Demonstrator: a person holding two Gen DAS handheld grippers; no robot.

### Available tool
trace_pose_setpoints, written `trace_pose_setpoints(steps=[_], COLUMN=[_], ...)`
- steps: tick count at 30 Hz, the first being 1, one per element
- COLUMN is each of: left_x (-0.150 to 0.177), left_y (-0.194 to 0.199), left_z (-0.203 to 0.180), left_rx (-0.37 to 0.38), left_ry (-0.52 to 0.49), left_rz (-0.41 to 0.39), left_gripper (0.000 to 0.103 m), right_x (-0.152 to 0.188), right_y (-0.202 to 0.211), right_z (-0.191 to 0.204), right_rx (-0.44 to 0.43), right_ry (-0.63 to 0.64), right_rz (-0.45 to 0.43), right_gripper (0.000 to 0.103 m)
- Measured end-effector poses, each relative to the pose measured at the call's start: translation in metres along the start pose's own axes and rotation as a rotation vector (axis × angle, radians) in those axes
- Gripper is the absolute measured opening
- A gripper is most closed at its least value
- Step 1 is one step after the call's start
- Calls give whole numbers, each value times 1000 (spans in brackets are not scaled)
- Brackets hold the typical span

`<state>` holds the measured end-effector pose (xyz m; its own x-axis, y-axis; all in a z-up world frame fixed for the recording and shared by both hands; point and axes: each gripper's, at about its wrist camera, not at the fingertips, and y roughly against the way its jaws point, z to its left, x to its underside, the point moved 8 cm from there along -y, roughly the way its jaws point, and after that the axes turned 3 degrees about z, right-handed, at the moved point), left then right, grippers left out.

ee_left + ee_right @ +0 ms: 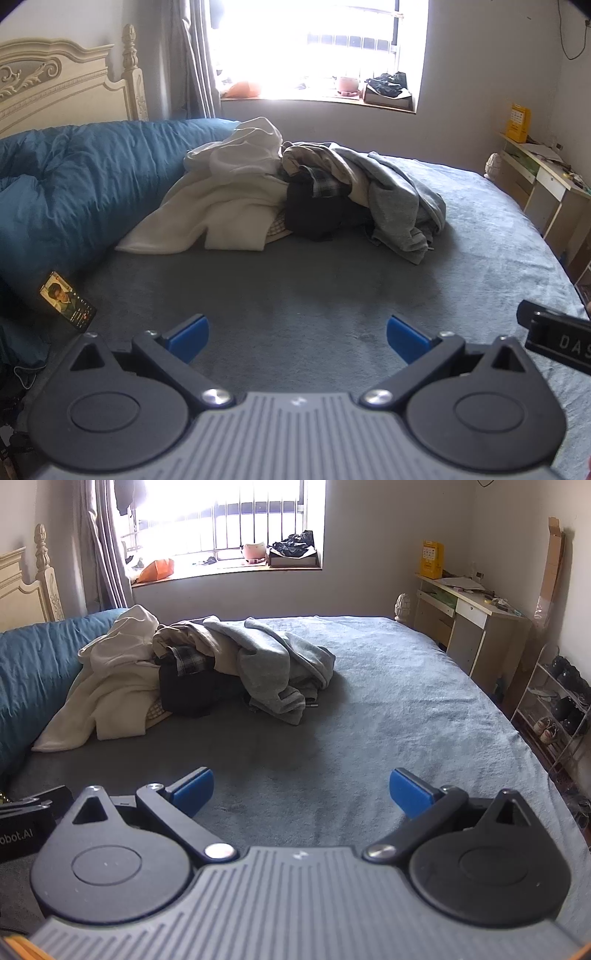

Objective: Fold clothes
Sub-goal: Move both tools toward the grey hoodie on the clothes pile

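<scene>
A heap of clothes lies at the far side of the grey bed [314, 295]: a cream hoodie [225, 199], a black garment [317, 210], a bit of plaid, a beige piece and a grey sweatshirt [402, 199]. In the right wrist view the same heap shows, with the cream hoodie [114, 686] left and the grey sweatshirt [273, 664] right. My left gripper [297, 338] hovers over bare bedspread well short of the heap, blue pads wide apart, nothing between them. My right gripper [301, 792] stands open the same way over the bed [369, 720], empty.
A blue duvet [66, 192] bunches along the left by the cream headboard [55, 85]. A lit phone [68, 301] lies at the bed's left edge. On the right stand a desk [476, 627] and a shoe rack [561, 709]. A window is behind.
</scene>
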<state>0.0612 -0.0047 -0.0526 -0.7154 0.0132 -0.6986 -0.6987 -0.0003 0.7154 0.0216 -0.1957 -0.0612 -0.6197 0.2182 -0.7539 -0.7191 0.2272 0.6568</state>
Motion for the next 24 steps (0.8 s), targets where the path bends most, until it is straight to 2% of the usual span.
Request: trace_pose_setpoints(steps=[4,9,17,24], left_x=[1,15,32,31], left_y=[-2,-2,-4,-14], left_z=[0,25,48,46], left_rx=[0,-3,49,30], left_ry=[-5,-13,-1,-11], left_rz=[-8,-12,22,61], left_gripper=[103,103,103,103], right_x=[-7,5,11,8], right_y=[0,2,-1,-4], right_z=[-6,8,11,16], right_rx=[0,-2,-10,-13], right_ry=[0,1,7,16], right_rz=[6,-6,-13,0], right_gripper=[102,102,102,102])
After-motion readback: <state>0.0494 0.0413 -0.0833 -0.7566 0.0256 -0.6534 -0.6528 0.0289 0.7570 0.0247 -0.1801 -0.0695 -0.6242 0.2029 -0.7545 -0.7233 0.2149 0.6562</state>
